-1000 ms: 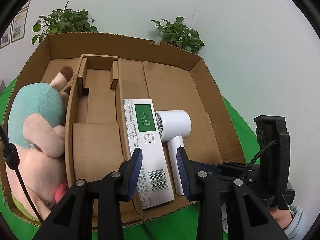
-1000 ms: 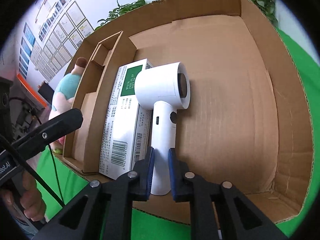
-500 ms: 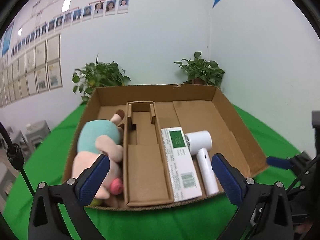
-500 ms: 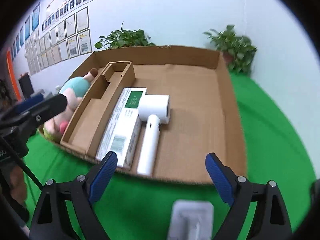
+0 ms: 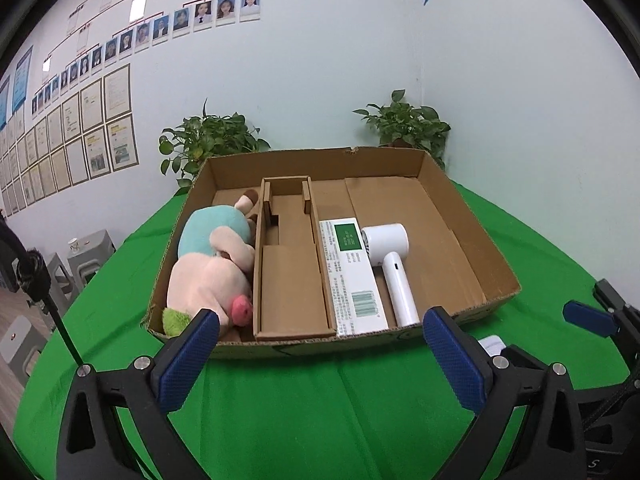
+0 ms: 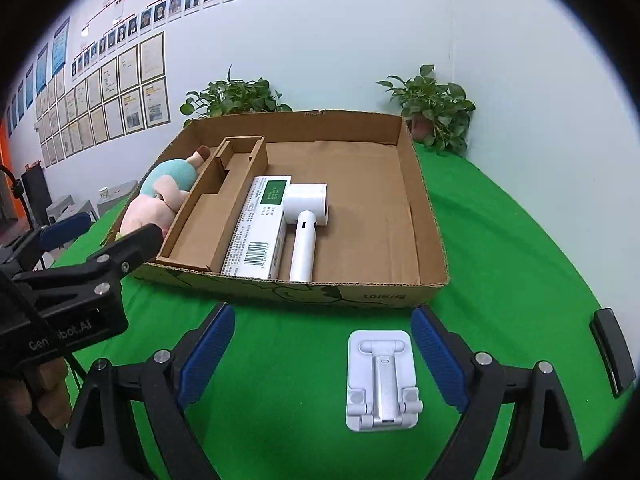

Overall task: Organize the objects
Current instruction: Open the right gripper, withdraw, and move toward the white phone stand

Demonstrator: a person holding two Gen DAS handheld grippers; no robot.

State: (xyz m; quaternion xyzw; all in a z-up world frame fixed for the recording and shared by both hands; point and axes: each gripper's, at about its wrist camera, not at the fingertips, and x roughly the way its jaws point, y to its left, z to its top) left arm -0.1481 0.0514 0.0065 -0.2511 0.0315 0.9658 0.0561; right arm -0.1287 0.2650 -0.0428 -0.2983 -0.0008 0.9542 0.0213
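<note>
The left gripper (image 5: pixel 320 354) has its jaws spread wide with nothing between them, its blue pads (image 5: pixel 188 354) held level above the green tablecloth (image 5: pixel 304 412) just in front of the cardboard box's (image 5: pixel 496 264) near wall. In the right wrist view this gripper (image 6: pixel 100 256) reaches in from the left edge, a hand (image 6: pixel 28 392) wrapped around its grip, with its tip near the box's near left corner.

The right gripper (image 6: pixel 322 354) is likewise released and wide apart, pointing toward the box from lower over the cloth. Between its fingers (image 6: pixel 436 356), though touching neither, a white folding phone stand (image 6: pixel 382 380) lies flat on the cloth.

Inside the box, a white hair dryer (image 6: pixel 306 224) lies on the floor with its handle toward the near wall, its barrel touching a long white carton with a green label (image 6: pixel 260 228) on its left. Left of the carton sits a cardboard divider insert (image 6: pixel 208 216), and beyond that, in the leftmost section, a pink and teal plush toy (image 5: pixel 212 264) lies on its side against the box's left wall.

A black rectangular object (image 6: pixel 612 352) rests on the cloth at the far right; what it is cannot be told. Two potted plants (image 5: pixel 404 124) stand behind the box against a white wall hung with framed documents (image 5: pixel 96 128).
</note>
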